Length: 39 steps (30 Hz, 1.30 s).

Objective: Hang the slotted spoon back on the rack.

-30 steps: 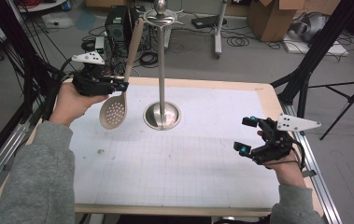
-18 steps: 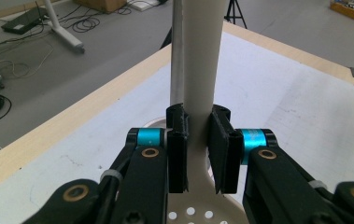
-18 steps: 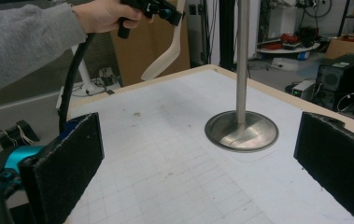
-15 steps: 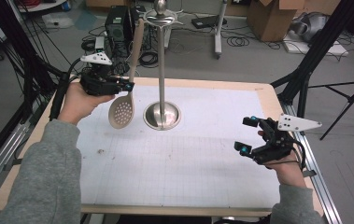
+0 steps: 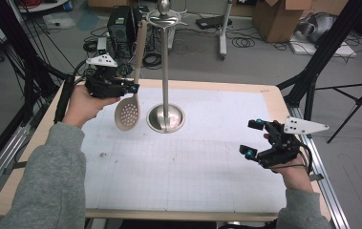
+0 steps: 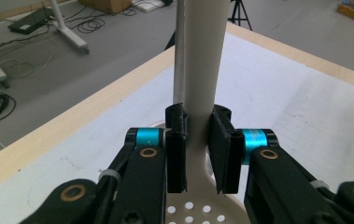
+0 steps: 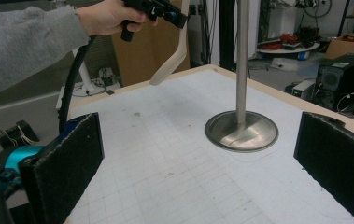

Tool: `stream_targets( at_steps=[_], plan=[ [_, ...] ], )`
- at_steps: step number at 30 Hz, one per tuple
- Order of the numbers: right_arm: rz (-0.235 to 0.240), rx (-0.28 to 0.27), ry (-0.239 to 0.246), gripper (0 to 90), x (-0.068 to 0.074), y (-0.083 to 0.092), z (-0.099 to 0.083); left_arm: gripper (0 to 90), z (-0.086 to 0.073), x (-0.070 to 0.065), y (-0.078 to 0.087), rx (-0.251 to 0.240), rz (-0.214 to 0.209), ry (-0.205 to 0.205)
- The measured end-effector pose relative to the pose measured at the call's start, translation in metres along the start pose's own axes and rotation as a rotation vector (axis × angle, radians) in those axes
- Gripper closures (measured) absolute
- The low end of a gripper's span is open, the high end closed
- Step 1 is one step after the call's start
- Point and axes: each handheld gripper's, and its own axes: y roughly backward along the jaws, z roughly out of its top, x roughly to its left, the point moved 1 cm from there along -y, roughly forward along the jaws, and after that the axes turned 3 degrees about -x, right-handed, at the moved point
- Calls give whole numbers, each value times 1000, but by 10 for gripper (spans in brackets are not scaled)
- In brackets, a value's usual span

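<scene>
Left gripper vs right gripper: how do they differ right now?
The left gripper is shut on the slotted spoon, held up beside the metal stand; the right gripper is open and holds nothing. The left is raised near the table's far-left edge; the right sits low at its right side. Both are hand-held, with black jaws and blue joints.

Left gripper [image 5: 132, 88] raised, jaws clamped — right gripper [image 5: 253, 139] low, jaws wide apart.

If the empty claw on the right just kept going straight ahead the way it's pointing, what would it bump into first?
Probably the metal stand: its round base lies ahead between the open right claw's jaws, with bare table before it. Depth is hard to judge.
</scene>
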Motion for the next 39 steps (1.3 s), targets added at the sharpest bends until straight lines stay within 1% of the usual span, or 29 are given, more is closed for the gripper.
stream_targets(
  at_steps=[1, 4, 5, 6, 8, 9, 11, 16, 18, 19, 20, 21, 23, 24, 25, 26, 28, 31, 33, 36, 39],
  plan=[
    [0, 0, 0, 2, 0, 0, 0, 756, 0, 0, 0, 3, -2, 4],
    [-2, -3, 2, 2, 0, 1, 0, 654, 0, -1, 3, -9, -2, 8],
    [-1, -3, -2, 2, 0, 1, 0, 642, 0, -1, 4, -13, 7, 4],
    [-2, -3, -1, 2, 0, 1, 0, 621, 1, -2, 5, -22, 12, 12],
    [-2, -2, 3, 2, 0, 1, 0, 560, 1, -2, 8, -24, 12, 0],
    [-1, -1, 3, 2, 0, 0, 0, 534, 0, -2, 9, -32, 10, -4],
    [0, 1, 3, 2, 0, 0, 0, 468, -3, -2, 12, -64, -1, -8],
    [-1, 6, 5, 2, 0, -2, 0, 341, -13, -3, 15, -82, -27, -35],
    [-4, 7, 8, 2, 0, -2, 0, 292, -16, -3, 17, -97, -40, -31],
    [-1, 9, 6, 3, 0, -2, 0, 263, -18, -4, 18, -97, -28, -24],
    [-1, 10, 9, 2, 0, -2, 0, 190, -18, -5, 19, -95, -31, -27],
    [-3, 11, 7, 2, 0, -2, 0, 169, -19, -6, 20, -95, -36, -19],
    [-2, 14, 5, 2, 1, -2, 0, 188, -22, -7, 24, -101, -47, -21],
    [-2, 13, 6, 2, 0, -2, 0, 182, -23, -8, 26, -106, -55, -14],
    [-3, 13, 5, 2, 1, -3, 0, 159, -24, -8, 28, -107, -64, -3],
    [-4, 16, 8, 2, 0, -3, 0, 134, -25, -9, 30, -111, -61, -6],
    [-3, 20, 8, 2, 1, -4, -1, 126, -27, -10, 35, -133, -59, -13],
    [-4, 23, 11, 2, 1, -5, -1, 104, -29, -11, 41, -150, -61, -16],
    [-3, 26, 7, 2, 1, -6, -1, 101, -31, -13, 46, -165, -67, -19],
    [-6, 27, 12, 2, 1, -6, -1, 101, -34, -16, 51, -190, -63, -23],
    [-3, 30, 13, 3, 2, -6, 0, 101, -38, -19, 54, -186, -49, -31]
  ],
)
